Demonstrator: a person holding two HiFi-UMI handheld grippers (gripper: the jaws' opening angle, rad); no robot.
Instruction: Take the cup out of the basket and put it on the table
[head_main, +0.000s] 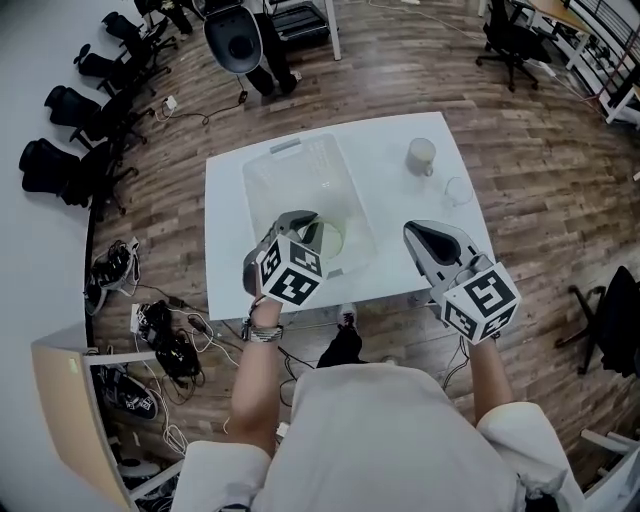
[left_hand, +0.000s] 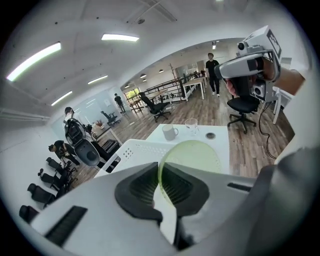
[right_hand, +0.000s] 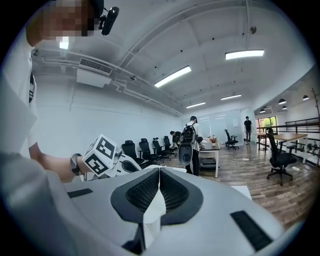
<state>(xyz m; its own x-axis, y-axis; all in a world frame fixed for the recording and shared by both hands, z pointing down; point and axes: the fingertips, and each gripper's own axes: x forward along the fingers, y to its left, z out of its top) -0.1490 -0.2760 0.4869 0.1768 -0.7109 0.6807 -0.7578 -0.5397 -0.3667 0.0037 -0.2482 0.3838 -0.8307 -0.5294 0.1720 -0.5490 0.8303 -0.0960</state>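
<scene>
We've got L gripper clamped on rim of pale-green translucent plastic cup, over near end of clear plastic basket on white table. R gripper closed, empty, at right.

A wood-plank floor runs all round the white surface. Black office chairs line the pale wall, and a tangle of cables lies on the boards at its left. Overhead, long strip lights glow on a white ceiling, and further off stand desks and more chairs in the open office.
</scene>
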